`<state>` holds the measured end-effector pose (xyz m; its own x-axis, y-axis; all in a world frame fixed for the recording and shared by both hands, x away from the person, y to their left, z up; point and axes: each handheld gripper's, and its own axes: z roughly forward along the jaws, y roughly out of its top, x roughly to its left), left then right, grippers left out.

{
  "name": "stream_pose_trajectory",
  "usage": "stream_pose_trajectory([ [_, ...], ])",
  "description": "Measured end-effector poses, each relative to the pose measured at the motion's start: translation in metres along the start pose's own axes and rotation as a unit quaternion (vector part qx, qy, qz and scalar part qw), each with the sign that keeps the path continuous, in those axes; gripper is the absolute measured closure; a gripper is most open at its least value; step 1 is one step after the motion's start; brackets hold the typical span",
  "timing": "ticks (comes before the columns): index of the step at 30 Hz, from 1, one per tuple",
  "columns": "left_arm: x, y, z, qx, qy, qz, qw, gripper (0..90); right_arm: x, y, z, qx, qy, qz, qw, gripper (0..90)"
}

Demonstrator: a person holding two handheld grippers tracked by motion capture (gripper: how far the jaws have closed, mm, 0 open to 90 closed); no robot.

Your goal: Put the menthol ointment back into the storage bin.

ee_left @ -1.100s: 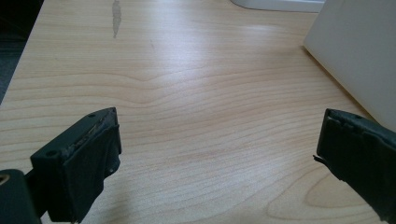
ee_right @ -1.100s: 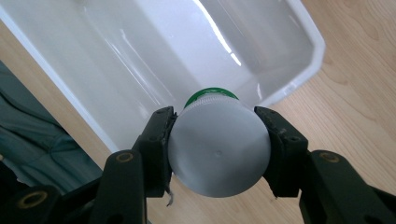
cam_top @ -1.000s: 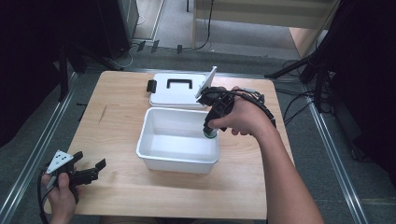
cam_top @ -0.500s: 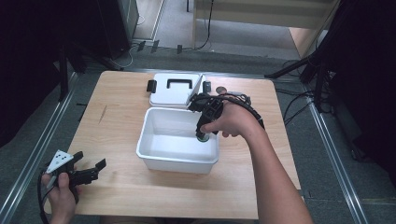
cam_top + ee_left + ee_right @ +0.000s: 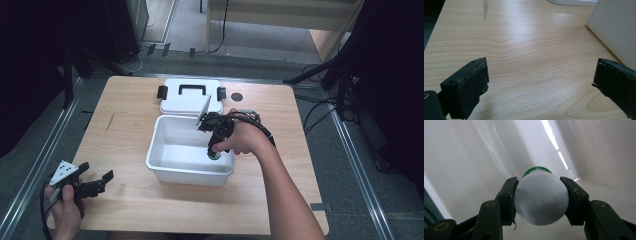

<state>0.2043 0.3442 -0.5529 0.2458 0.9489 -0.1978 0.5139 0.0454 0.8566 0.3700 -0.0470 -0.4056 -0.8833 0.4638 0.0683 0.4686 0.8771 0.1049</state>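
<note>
Placing of a small white plastic bottle with a green cap (image 5: 214,154) into the open white plastic box (image 5: 172,171) looks almost finished. From the high view, the right gripper (image 5: 215,149) reaches down inside the box near its right wall, and the bottle is low in it, close to the floor of the box. Whether the cap already touches the floor I cannot tell, because the hand covers this place. The white lid with a black handle (image 5: 191,95) lies flat on the wooden tabletop (image 5: 280,197) just behind the box, so putting it on is possibly what is left, after the bottle is released. The left gripper (image 5: 95,186) rests at the near left corner of the tabletop, well apart from the box.

The left gripper view shows its black fingers (image 5: 467,83) spread wide with nothing between them, only bare wood and one white wall of the box at the right.

The right gripper view shows the fingers (image 5: 507,198) clamped on both sides of the bottle (image 5: 541,200). Its round white bottom faces the camera and the green cap points away, down to the box floor, so the long axis runs along the fingers, about upright.
</note>
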Motion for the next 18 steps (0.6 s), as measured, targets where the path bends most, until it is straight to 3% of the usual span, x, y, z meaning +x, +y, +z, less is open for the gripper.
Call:
stream_pose_trajectory([
  [9, 0.000, 0.000, 0.000, 0.001, 0.000, -0.001, 1.0000, 0.6, 0.002, 0.007, 0.022, -0.002, 0.003, -0.019, 0.9998, 51.2],
  [13, 0.000, 0.000, 0.000, 0.001, -0.001, -0.001, 1.0000, 0.6, 0.002, 0.009, 0.032, -0.007, 0.004, -0.017, 0.9998, 51.2],
  [18, 0.000, 0.000, 0.001, 0.003, -0.002, 0.001, 1.0000, 0.6, 0.003, 0.007, 0.049, 0.007, 0.003, -0.015, 0.9999, 51.2],
])
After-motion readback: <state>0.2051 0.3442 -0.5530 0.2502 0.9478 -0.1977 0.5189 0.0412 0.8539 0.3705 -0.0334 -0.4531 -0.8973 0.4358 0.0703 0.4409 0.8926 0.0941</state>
